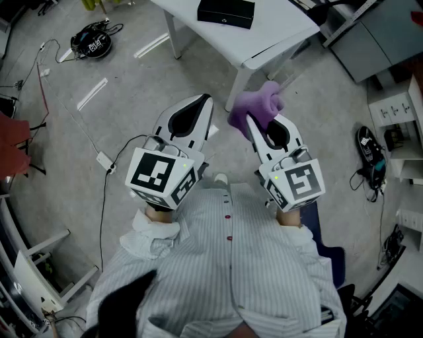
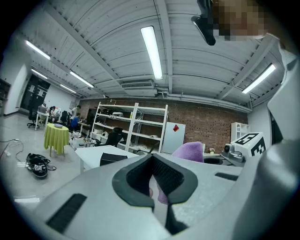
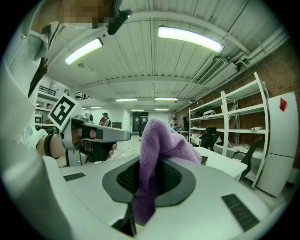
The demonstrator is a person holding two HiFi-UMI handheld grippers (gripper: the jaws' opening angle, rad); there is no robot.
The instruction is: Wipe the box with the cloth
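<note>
Cloth (image 1: pixel 259 102) was clamped in the right tool (image 1: pixel 251 122), just short of the bench (image 1: pixel 281 26) corner.
Purple and fluffy, it hung over open floor (image 1: pixel 165 86); the black box (image 1: pixel 225 12) lay on the bench; the left tool (image 1: pixel 205 100) was closed, empty.

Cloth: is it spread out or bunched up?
Bunched up: the cloth sticks up crumpled, pinched in the right hand-held gripper.

Clipped and covered
The box (image 1: pixel 225 13) is cut by the far edge; the cloth (image 1: pixel 256 103) is partly hidden within the right gripper (image 1: pixel 262 127).
</note>
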